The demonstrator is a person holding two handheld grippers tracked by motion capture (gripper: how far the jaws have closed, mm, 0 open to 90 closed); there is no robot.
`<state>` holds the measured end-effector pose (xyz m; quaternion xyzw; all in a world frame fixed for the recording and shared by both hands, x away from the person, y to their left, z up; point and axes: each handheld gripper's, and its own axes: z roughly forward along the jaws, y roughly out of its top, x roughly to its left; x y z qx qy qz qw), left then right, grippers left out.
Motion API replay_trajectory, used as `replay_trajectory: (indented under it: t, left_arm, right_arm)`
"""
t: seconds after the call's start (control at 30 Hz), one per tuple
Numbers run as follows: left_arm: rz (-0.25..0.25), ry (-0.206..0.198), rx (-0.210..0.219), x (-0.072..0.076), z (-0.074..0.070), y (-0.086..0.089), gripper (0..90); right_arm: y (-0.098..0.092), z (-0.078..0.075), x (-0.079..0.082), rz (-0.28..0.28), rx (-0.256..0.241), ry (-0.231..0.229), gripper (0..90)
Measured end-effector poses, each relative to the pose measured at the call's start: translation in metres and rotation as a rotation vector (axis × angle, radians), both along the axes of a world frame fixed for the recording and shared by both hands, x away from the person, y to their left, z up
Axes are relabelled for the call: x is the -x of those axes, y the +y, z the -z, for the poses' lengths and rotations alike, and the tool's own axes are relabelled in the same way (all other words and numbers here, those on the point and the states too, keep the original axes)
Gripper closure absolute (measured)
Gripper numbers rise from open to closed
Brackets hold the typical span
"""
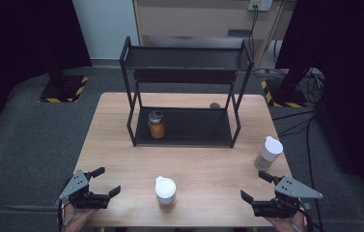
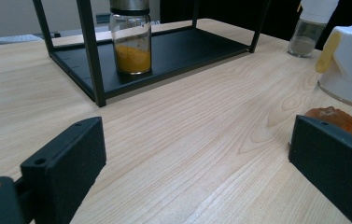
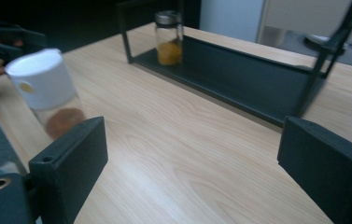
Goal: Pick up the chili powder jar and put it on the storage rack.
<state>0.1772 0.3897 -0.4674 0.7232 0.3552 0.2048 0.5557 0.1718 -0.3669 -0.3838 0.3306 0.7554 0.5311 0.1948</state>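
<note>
A black two-tier metal rack (image 1: pixel 184 72) stands at the back middle of the wooden table (image 1: pixel 121 145). On its lower shelf sits a glass jar of orange-yellow powder (image 1: pixel 156 124) (image 2: pixel 130 39) (image 3: pixel 169 39) with a metal lid. A white-capped jar with reddish-brown contents (image 1: pixel 165 191) (image 2: pixel 348 74) (image 3: pixel 47 88) stands near the front edge. Another white-capped jar with grey contents (image 1: pixel 268 152) (image 2: pixel 311 25) stands at the right. My left gripper (image 1: pixel 107 181) (image 2: pixel 197 168) is open at the front left corner. My right gripper (image 1: pixel 256 186) (image 3: pixel 192 163) is open at the front right. Nothing lies between either pair of jaws.
A small dark round object (image 1: pixel 214 105) lies on the table behind the rack's right side. Grey carpet surrounds the table. Black stands with yellow-striped bases (image 1: pixel 63 89) sit on the floor at back left and back right, with cables (image 1: pixel 310 130) trailing on the right.
</note>
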Motion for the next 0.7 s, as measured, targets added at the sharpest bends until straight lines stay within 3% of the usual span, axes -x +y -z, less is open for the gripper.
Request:
replay_trajectory:
  t: [0.13,0.47,0.7]
  left_arm:
    - [0.001,0.001,-0.002,0.000,0.000,0.000,3.1]
    - [0.001,0.002,-0.001,0.000,0.000,0.000,3.1]
    - [0.001,0.002,-0.001,0.000,0.000,0.000,3.1]
  right_arm:
    - [0.009,-0.006,-0.006,-0.040,-0.017,0.007,8.4]
    - [0.041,-0.025,-0.020,-0.134,0.002,-0.004,8.4]
    - [0.065,-0.029,-0.035,-0.209,-0.013,0.026,8.3]
